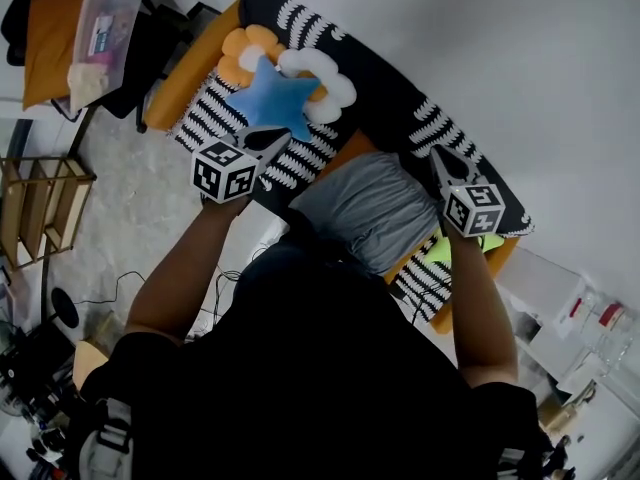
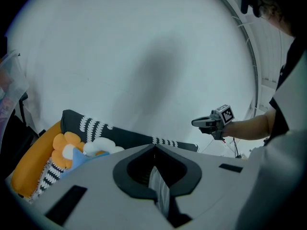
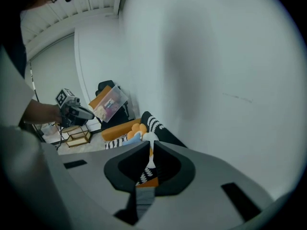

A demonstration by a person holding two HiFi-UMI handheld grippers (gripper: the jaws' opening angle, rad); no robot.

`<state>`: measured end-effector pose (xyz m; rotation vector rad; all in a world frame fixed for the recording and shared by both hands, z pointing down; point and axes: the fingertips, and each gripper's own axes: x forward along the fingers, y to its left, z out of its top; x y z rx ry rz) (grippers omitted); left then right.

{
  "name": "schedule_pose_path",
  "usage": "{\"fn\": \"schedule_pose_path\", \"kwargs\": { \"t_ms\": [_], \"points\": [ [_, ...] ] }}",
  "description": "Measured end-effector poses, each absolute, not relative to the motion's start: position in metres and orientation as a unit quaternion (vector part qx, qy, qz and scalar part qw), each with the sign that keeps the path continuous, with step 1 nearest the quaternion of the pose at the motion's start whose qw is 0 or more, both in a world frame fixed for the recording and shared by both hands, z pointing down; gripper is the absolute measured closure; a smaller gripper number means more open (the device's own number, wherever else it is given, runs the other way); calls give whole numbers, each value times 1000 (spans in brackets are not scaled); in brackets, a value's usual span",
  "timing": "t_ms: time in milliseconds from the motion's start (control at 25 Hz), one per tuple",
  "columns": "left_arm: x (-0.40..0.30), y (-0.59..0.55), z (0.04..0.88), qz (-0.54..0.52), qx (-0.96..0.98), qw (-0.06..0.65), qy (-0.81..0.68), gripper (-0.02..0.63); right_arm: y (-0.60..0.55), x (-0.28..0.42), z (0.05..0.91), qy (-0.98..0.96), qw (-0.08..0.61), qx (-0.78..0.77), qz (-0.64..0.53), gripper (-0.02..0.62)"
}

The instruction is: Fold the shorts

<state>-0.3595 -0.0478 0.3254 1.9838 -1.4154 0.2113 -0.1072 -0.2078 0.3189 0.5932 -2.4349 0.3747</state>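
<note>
The grey shorts (image 1: 365, 208) lie spread on a sofa with a black-and-white patterned cover (image 1: 400, 93), between my two grippers. My left gripper (image 1: 264, 140) is at their left corner; in the left gripper view it (image 2: 154, 147) is shut, with a strip of grey fabric (image 2: 159, 191) pinched in the jaws. My right gripper (image 1: 438, 156) is at their right corner; in the right gripper view it (image 3: 150, 145) shows a narrow slit between the tips, with grey fabric (image 3: 142, 201) still lying low between the jaws.
A blue star cushion (image 1: 272, 98) and an orange-and-white flower cushion (image 1: 250, 48) sit at the sofa's left end. A clear plastic bag (image 1: 105, 18) and a wooden rack (image 1: 40, 203) stand on the left. A white wall (image 1: 540, 58) runs behind the sofa.
</note>
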Motion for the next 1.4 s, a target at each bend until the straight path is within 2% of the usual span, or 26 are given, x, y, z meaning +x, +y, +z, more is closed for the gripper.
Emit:
{"fn": "schedule_pose_path", "kwargs": {
  "t_ms": [200, 520, 720, 1040, 1400],
  "points": [
    [-370, -52, 338, 85, 760, 341, -546, 588, -224, -122, 335, -921, 324, 191, 103, 557],
    [-372, -44, 359, 82, 733, 341, -583, 588, -229, -135, 385, -922, 372, 86, 65, 480],
    [-362, -36, 376, 74, 701, 352, -616, 584, -226, -140, 411, -920, 385, 25, 65, 468],
    [-350, -20, 388, 69, 671, 354, -647, 524, -224, -140, 435, -906, 418, -52, 33, 431],
    [-333, -7, 427, 100, 654, 354, -661, 476, -212, -134, 495, -875, 461, -145, 7, 422]
  ]
}}
